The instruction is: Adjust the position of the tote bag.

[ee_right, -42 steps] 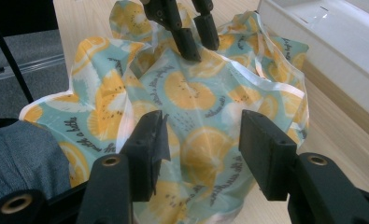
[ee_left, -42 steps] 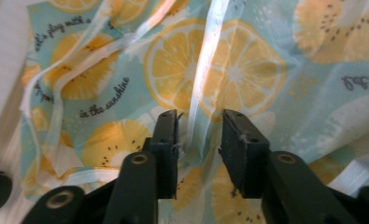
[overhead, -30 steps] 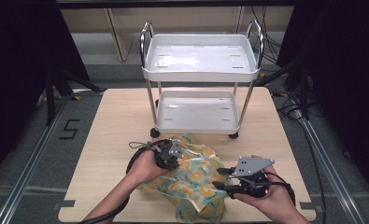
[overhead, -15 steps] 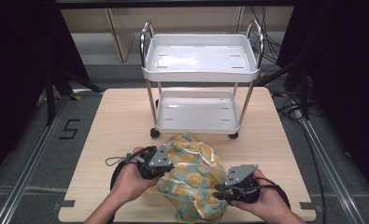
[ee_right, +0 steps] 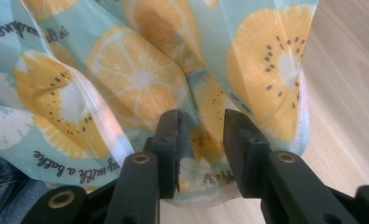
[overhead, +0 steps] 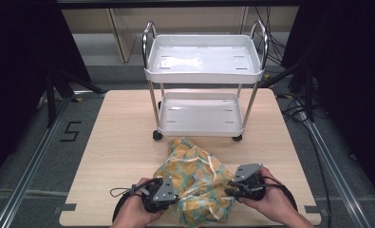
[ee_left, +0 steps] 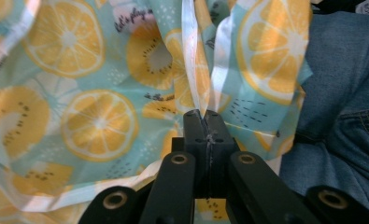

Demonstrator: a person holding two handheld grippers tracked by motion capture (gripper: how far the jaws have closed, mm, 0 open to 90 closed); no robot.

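Lying crumpled at the lower centre of the high view, the fruit-print bag (overhead: 197, 183) rests on the desk (overhead: 118, 142) below the white cart (overhead: 204, 71). The left gripper (ee_left: 204, 122) has its jaws pressed together on a fold of the bag, probably to anchor that edge. The right gripper (ee_right: 201, 126) stands parted around another fold, seemingly poised to pinch.
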